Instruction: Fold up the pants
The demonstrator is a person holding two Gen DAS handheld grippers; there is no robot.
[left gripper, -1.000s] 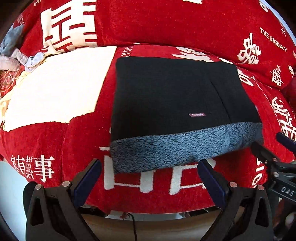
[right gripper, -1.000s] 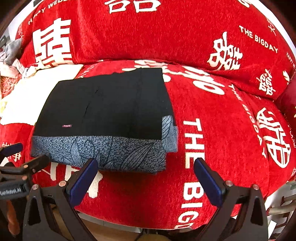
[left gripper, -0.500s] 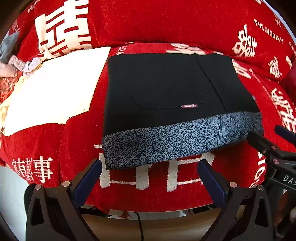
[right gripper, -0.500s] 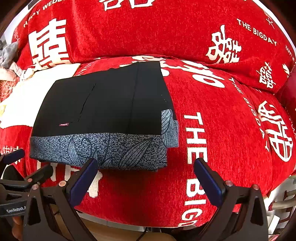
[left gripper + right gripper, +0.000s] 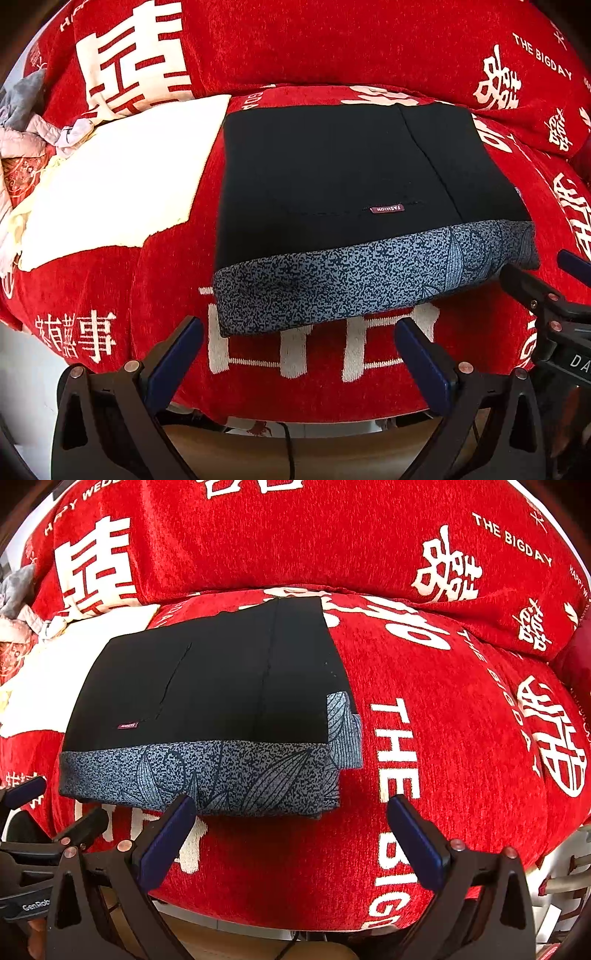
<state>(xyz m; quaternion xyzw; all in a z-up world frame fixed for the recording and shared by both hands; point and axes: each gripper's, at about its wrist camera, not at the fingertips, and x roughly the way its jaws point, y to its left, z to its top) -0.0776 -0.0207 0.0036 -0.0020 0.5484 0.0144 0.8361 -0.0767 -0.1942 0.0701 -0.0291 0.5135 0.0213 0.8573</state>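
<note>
The pants (image 5: 351, 206) lie folded into a flat rectangle on the red sofa seat (image 5: 166, 280). They are black with a blue-grey leaf-patterned band along the near edge and a small "FASHION" label (image 5: 387, 209). They also show in the right wrist view (image 5: 210, 716). My left gripper (image 5: 299, 343) is open and empty, just short of the near edge of the pants. My right gripper (image 5: 291, 823) is open and empty, near the right front corner of the pants. Each gripper shows at the edge of the other's view.
The sofa has a red cover with white characters and a backrest (image 5: 332, 44) behind the pants. A white patch of cover (image 5: 110, 177) lies left of the pants. A pile of other clothes (image 5: 22, 129) sits at the far left. The seat's front edge drops off below the grippers.
Both grippers have shifted slightly, so the pants sit a little lower and closer in both views. The pants have not moved and both grippers stay open.
</note>
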